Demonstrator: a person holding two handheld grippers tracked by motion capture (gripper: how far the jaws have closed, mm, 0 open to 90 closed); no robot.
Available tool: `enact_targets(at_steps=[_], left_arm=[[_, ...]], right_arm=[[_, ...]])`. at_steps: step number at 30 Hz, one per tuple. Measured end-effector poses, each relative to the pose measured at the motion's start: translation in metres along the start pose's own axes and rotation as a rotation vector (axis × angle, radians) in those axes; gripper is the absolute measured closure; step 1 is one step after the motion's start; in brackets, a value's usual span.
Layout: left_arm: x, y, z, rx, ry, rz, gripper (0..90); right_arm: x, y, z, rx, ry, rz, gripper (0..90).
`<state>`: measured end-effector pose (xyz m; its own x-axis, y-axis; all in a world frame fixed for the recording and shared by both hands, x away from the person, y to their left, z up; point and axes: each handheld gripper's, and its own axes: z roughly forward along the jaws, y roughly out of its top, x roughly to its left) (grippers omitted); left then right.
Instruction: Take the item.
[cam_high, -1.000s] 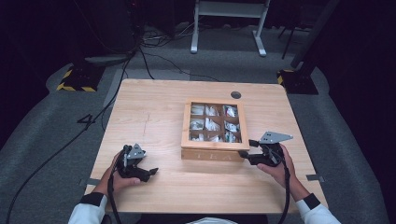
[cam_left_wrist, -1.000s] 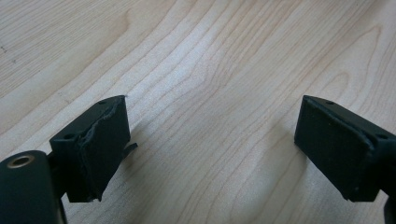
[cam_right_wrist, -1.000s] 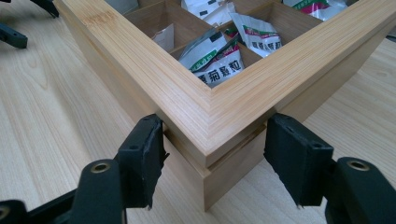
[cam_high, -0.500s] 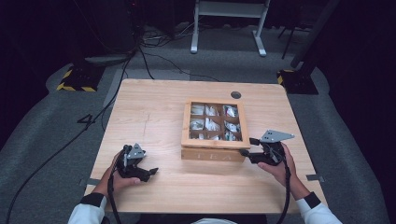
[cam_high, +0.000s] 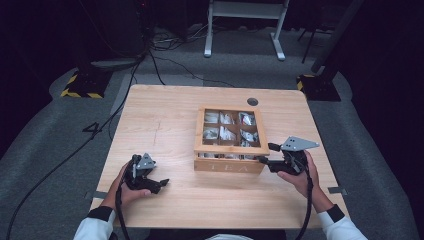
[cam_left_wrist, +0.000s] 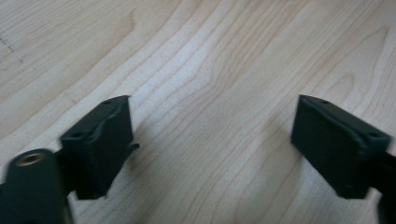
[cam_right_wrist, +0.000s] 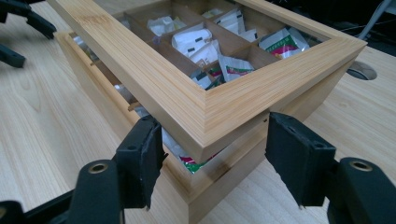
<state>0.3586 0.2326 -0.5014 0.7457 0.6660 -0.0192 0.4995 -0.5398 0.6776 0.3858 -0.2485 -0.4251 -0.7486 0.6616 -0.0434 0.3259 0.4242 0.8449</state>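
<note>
We wore white sleeves with dark cuffs at the wrists. Our left gripper (cam_high: 161, 184) was black, topped by a small grey three-cornered plate, with a black cable trailing back past the left hand (cam_high: 127, 189). Our right gripper (cam_high: 266, 154) was black too, carrying a larger grey three-cornered plate, and its black cable ran down along the right hand (cam_high: 299, 176). Up close, the jaws were blocky and matt black, each with small screw holes, mounted on black arms with a brass-coloured ring.
</note>
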Motion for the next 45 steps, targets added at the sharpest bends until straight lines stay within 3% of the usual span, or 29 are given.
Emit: enact_targets(at_steps=[1, 3, 5, 9, 12, 16, 17, 18, 22, 27, 28, 30, 31, 36, 41, 45], left_arm=[[0.0, 0.002, 0.0, -0.002, 0.006, 0.004, 20.4], [0.001, 0.007, 0.0, -0.011, -0.005, 0.005, 18.8], [0.0, 0.015, -0.002, -0.046, 0.016, 0.022, 19.2], [0.0, 0.032, -0.006, -0.107, 0.018, 0.031, 19.2], [-0.006, 0.055, -0.009, -0.146, 0.066, 0.089, 19.2], [-0.012, 0.074, -0.011, -0.188, 0.069, 0.118, 19.6], [-0.017, 0.088, -0.01, -0.2, 0.085, 0.155, 19.6], [-0.017, 0.088, -0.01, -0.2, 0.085, 0.155, 19.6], [-0.026, 0.113, -0.004, -0.243, 0.11, 0.209, 20.5], [-0.03, 0.126, 0.002, -0.252, 0.114, 0.244, 20.9], [-0.031, 0.13, 0.005, -0.252, 0.129, 0.267, 21.7], [-0.031, 0.131, 0.007, -0.253, 0.141, 0.275, 23.8], [-0.033, 0.134, 0.01, -0.255, 0.169, 0.292, 25.0], [-0.032, 0.141, 0.012, -0.265, 0.174, 0.296, 27.7], [-0.033, 0.15, 0.013, -0.265, 0.196, 0.327, 28.8], [-0.034, 0.157, 0.014, -0.28, 0.19, 0.338, 31.3]], right_arm=[[-0.001, 0.001, 0.0, -0.004, 0.005, 0.004, 36.9], [-0.001, 0.001, -0.001, -0.004, 0.006, 0.007, 36.7], [-0.001, 0.002, 0.0, -0.004, 0.002, 0.005, 36.3], [-0.001, 0.003, 0.0, -0.011, -0.002, 0.007, 35.8], [-0.003, 0.007, -0.002, -0.032, -0.005, 0.012, 35.5], [-0.004, 0.01, -0.003, -0.044, -0.008, 0.021, 35.5], [-0.004, 0.011, -0.004, -0.046, -0.012, 0.019, 35.4], [-0.004, 0.011, -0.004, -0.046, -0.012, 0.019, 35.4], [-0.004, 0.013, -0.004, -0.051, -0.017, 0.024, 35.2], [-0.005, 0.015, -0.003, -0.054, -0.02, 0.026, 34.6], [-0.006, 0.016, -0.003, -0.051, -0.019, 0.025, 34.3], [-0.006, 0.016, -0.003, -0.051, -0.02, 0.025, 34.2], [-0.006, 0.017, -0.002, -0.051, -0.022, 0.027, 33.8], [-0.007, 0.019, -0.001, -0.052, -0.028, 0.029, 33.1], [-0.008, 0.022, -0.002, -0.065, -0.027, 0.043, 33.2], [-0.011, 0.024, -0.003, -0.079, -0.027, 0.052, 34.1]])
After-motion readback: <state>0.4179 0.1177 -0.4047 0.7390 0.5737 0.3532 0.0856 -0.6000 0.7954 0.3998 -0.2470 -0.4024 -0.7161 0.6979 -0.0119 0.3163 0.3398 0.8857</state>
